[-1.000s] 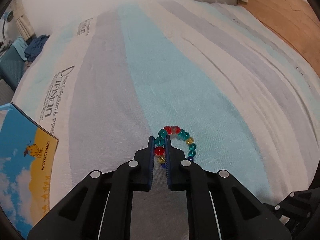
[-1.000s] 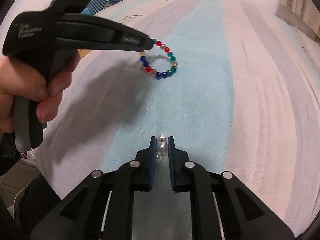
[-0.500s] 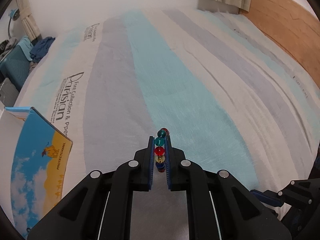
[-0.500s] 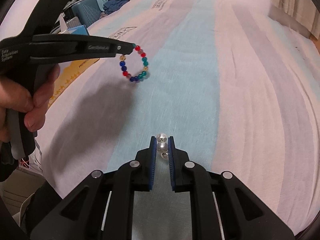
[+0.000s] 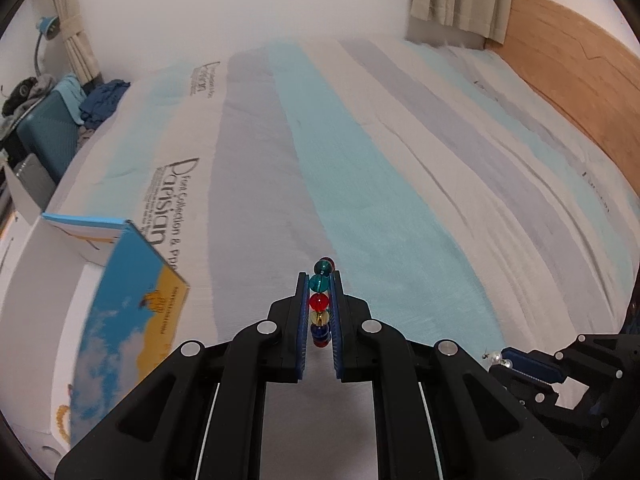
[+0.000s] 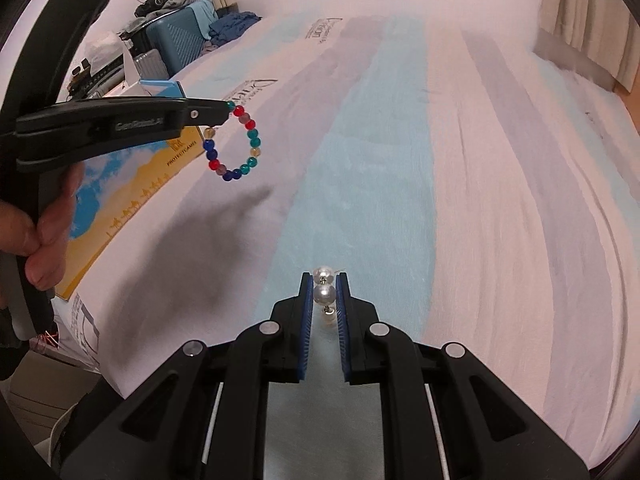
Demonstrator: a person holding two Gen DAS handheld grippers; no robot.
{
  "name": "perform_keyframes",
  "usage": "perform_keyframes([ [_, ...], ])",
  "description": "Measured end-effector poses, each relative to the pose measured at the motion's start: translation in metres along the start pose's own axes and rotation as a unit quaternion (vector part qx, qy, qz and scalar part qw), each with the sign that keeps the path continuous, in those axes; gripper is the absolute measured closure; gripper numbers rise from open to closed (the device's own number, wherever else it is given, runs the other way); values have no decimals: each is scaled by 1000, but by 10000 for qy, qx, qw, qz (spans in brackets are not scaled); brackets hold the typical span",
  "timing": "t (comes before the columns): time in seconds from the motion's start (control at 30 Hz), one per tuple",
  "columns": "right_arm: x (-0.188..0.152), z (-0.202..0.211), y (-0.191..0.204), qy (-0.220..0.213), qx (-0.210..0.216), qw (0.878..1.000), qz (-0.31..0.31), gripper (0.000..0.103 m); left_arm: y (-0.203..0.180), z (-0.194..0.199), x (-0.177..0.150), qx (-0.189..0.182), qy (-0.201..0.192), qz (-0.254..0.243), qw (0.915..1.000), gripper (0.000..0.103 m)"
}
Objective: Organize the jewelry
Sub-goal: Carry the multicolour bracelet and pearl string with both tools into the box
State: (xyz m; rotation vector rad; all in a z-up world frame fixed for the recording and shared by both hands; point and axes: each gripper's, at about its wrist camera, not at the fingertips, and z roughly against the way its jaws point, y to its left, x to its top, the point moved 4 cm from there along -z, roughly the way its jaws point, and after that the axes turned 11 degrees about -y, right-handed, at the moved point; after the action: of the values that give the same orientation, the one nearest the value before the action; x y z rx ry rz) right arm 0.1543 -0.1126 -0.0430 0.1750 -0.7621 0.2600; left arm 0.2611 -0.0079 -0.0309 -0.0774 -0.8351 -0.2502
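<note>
My left gripper (image 5: 319, 280) is shut on a bracelet of coloured glass beads (image 5: 320, 303), seen edge-on between its blue pads. In the right wrist view that bracelet (image 6: 234, 144) hangs as a ring from the left gripper (image 6: 229, 109), clear above the bed, with a person's hand (image 6: 44, 232) on the handle. My right gripper (image 6: 324, 280) is shut on a pearl piece (image 6: 324, 293), with white pearls lined up between the pads; the left wrist view shows it as the pearl piece (image 5: 496, 358) at the right gripper's tip, low at the right.
A striped bedsheet (image 5: 360, 168) covers the bed. A blue and yellow box (image 5: 120, 320) with its lid up lies at the bed's left edge, also in the right wrist view (image 6: 132, 184). Beyond it stand a teal suitcase (image 6: 172, 40) and clothes. A wooden headboard (image 5: 572, 64) runs along the right.
Both grippers have risen from the sheet. The bead bracelet left the bed and now hangs free from the left gripper, which has drifted left toward the box. The pearls rose with the right gripper.
</note>
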Motion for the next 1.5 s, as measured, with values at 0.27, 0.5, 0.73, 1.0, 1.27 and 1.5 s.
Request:
perform_keyframes([
  [0.27,17,2,21,-165,36,9997,184,92,22,27,4,241,-104,95,9996,94],
  [0.5,37,7,38,-281,34,9990,332,92,40,47,7,458,-161,168,9987,94],
  [0.73,60,17,63,-482,123,9973,532,92,60,76,16,650,-338,163,9972,94],
  [1.0,85,22,98,-661,214,9944,800,92,86,106,25,852,-503,237,9948,94],
  [1.27,108,23,138,-816,374,9902,1068,92,121,136,25,1103,-623,354,9913,94],
  [1.5,124,18,190,-909,613,9846,1362,92,162,159,13,1319,-640,546,9877,94],
])
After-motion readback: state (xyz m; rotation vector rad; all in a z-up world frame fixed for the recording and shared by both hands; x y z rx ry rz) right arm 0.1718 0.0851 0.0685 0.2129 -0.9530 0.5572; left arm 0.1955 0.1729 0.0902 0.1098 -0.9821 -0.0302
